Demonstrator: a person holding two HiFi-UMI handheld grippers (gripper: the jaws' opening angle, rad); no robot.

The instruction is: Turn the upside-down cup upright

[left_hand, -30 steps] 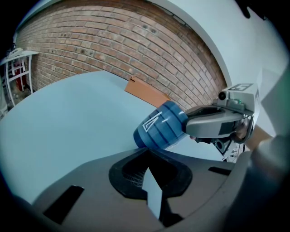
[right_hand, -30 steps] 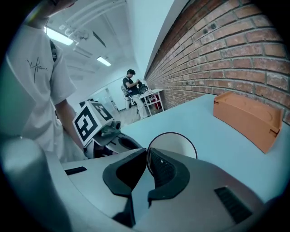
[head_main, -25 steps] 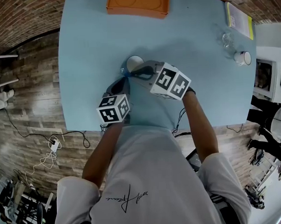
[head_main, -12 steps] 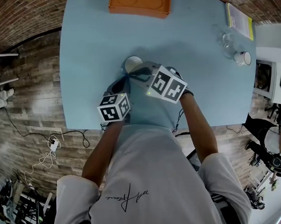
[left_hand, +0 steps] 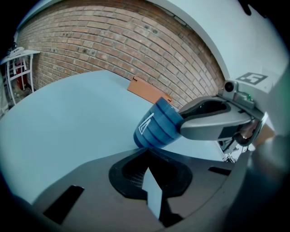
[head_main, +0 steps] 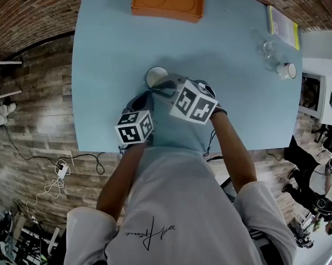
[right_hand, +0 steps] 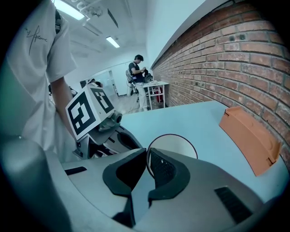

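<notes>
A blue striped cup [left_hand: 156, 124] with a white triangle mark hangs tilted just over the light blue table [head_main: 107, 49]. Its white inside [right_hand: 174, 145] faces the right gripper view, and in the head view its mouth [head_main: 156, 76] shows from above. My right gripper [right_hand: 148, 164] is shut on the cup's rim, one pad inside and one outside; it reaches in from the right [head_main: 164, 87]. My left gripper [left_hand: 147, 154] sits shut and empty just in front of the cup, a short way from it [head_main: 144, 99].
An orange tray [head_main: 167, 4] lies at the table's far edge. At the far right stand a clear glass [head_main: 267, 45], a white mug [head_main: 287, 69] and a yellow-edged pad [head_main: 284, 24]. A brick wall borders the table, and a person [right_hand: 137, 77] stands far behind.
My right gripper has rolled a little with the cup's rim in its jaws, and its marker cube has shifted slightly left. The left gripper has stayed put.
</notes>
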